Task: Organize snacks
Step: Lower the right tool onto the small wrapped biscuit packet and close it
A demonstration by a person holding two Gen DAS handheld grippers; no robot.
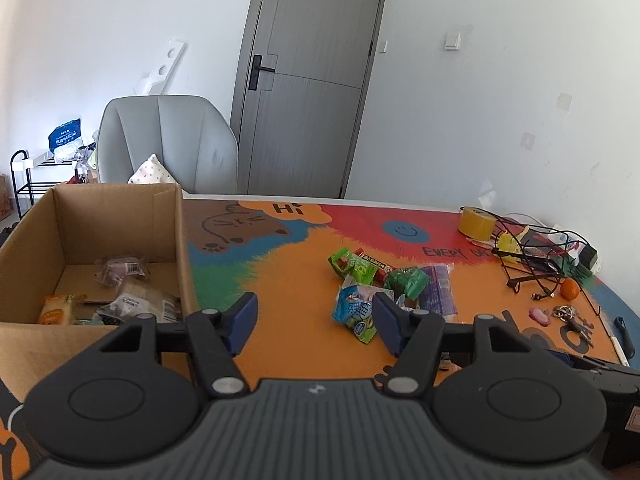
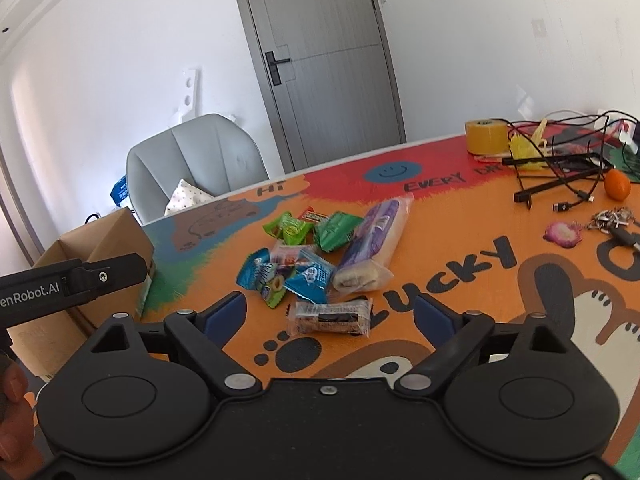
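Left wrist view: left claw (image 1: 314,322) stands part open over the orange counter (image 1: 288,280), nothing between its blue pads. Cardboard box (image 1: 120,236) at about ten o'clock of the claw, already holding several wrapped snacks on its floor. Snack pile (image 1: 384,280) at about one o'clock, well apart from the box; a blue-and-green candy packet (image 1: 354,312) lies just beside the right pad, whether touching cannot be told. Tape roll (image 1: 476,222), cables and a small orange fruit (image 1: 569,289) farther off at two o'clock, not snacks to sort by the look of them. Right wrist view: right claw (image 2: 330,316) spread wide, empty, with a clear-wrapped bar (image 2: 330,316) lying on the counter between its pads, neither pad pressing it. Beyond at twelve o'clock, the long purple-wrapped roll (image 2: 370,248), blue packets (image 2: 312,278) and green packets (image 2: 292,228) overlapping in a heap. The other gripper's black body enters at nine o'clock, the box behind it. Judgement: all items light, wrappers thin, crinkly and likely slippery; contents soft or brittle, so a gentle squeeze. The bar looks best taken across its short width at the middle; the purple roll likewise at mid-length, not by its loose crimped end, which could slide out.
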